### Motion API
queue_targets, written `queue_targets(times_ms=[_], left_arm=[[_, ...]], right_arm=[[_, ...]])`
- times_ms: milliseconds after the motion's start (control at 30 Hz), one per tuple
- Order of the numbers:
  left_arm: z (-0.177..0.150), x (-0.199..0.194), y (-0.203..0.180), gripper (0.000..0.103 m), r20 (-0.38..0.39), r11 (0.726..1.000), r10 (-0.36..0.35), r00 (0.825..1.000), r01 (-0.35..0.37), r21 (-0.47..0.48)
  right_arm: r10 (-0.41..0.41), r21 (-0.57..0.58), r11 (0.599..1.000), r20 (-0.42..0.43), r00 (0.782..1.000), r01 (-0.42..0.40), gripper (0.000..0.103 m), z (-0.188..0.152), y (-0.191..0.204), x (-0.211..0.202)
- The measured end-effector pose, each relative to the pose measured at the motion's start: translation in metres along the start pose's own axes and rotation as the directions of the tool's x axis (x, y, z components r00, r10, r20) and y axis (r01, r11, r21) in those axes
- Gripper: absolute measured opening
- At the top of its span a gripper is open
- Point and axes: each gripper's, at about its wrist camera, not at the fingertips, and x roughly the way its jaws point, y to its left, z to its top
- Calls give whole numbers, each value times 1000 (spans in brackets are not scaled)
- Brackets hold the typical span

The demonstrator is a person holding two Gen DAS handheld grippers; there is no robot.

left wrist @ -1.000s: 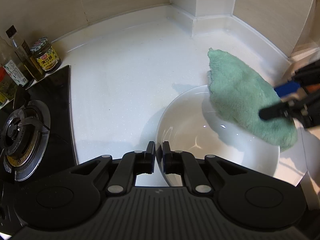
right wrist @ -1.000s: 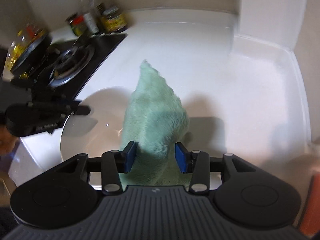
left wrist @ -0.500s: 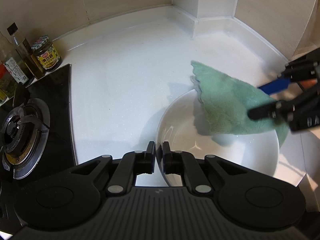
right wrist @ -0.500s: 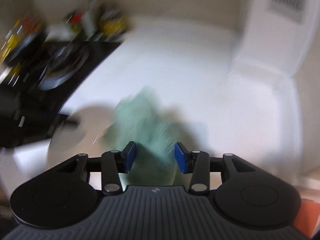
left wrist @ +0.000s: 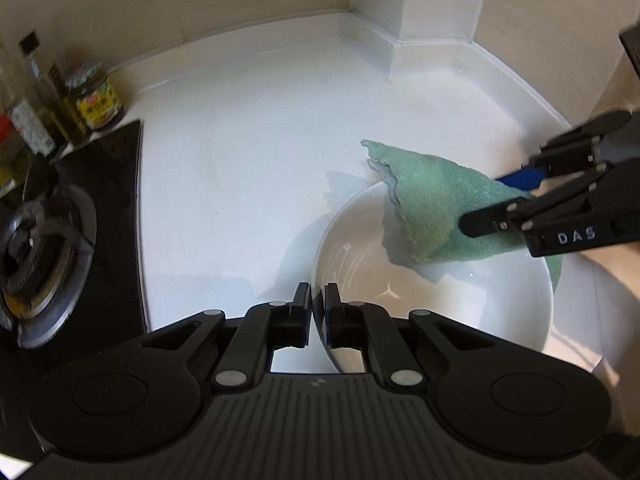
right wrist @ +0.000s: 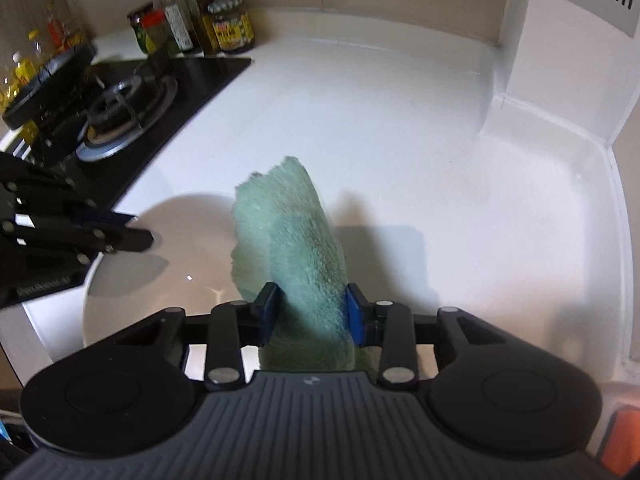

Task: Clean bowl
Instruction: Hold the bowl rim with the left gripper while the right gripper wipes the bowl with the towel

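Bowl: one white bowl (left wrist: 432,300) is sitting on the white counter (left wrist: 248,184), near its front edge and to the right of the black hob (left wrist: 100,208); it is looking bare inside apart from some glare
Cloth: one green cloth (right wrist: 296,248) is hanging over the bowl's far rim, its lower fold reaching down toward the inner wall while its free tip is standing up above the rim
Left gripper: the left gripper (left wrist: 318,308) is pinching the bowl's near rim, its tongs drawn narrow with the thin wall between them — it is steadying the bowl
Right gripper: the right gripper (right wrist: 312,312) is closing its blue pads on the cloth, which is bunched between them; the pads are already touching the fabric on both sides
Step in hand: judging by this, the right hand is securing its hold on the cloth so that the wiping inside the bowl can go on
Doing it well: the grip should be taking a thick bunch of cloth so none is slipping out; the wad should then be pressing against the inner wall and sweeping round it, with the left hand holding the rim firm so the bowl is not skating on the smooth counter — and the hard fingertips staying off the glaze
Count, near: one bowl, one cloth, two grippers
Count, further out: one gas burner (right wrist: 120,114) in clear view on the hob; several jars and bottles (right wrist: 200,24) are standing in a cluster at the back wall, too crowded and blurred for counting exactly
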Motion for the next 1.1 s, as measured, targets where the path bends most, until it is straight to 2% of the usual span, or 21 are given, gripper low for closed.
queue_targets(times_ms=[133,200,300,467,600,700,767,867,900,967,1000,1100], left_arm=[[-8,-6,5,4,0,997,-15,1000,15,-76],[-9,-5,6,4,-4,997,-14,1000,13,-75],[-6,-1,3,3,-3,1000,5,1000,-5,2],[2,6,-2,6,-11,988,-3,1000,5,156],[7,10,-5,8,-11,965,3,1000,0,264],[12,14,-3,9,-18,944,1,1000,5,330],[15,17,-2,9,-19,928,3,1000,4,372],[22,21,4,9,-26,925,-15,1000,23,379],[24,22,6,9,-29,932,-17,999,27,363],[29,25,13,7,-33,965,-9,999,17,263],[29,25,14,7,-32,973,-4,999,11,231],[25,20,13,9,-45,995,26,999,-22,98]], right_arm=[[2,-2,1000,-11,1000,-2,23,-4,1,-1],[-3,3,1000,-14,1000,3,22,-5,3,-1],[-6,-45,999,-46,999,4,22,-8,10,0],[43,-161,984,-164,986,-69,23,7,6,4],[-2,-314,948,-172,985,-53,24,24,16,13],[-12,-456,888,-167,986,-67,24,39,26,24],[-9,-507,858,-166,986,-78,25,44,31,29],[-6,-575,814,-158,987,-87,28,49,37,35],[-4,-586,805,-155,988,-89,28,50,38,37],[12,-495,865,-151,988,-86,24,55,30,37],[21,-447,891,-147,989,-85,22,57,26,37],[43,-339,937,-121,992,-82,21,50,16,33]])
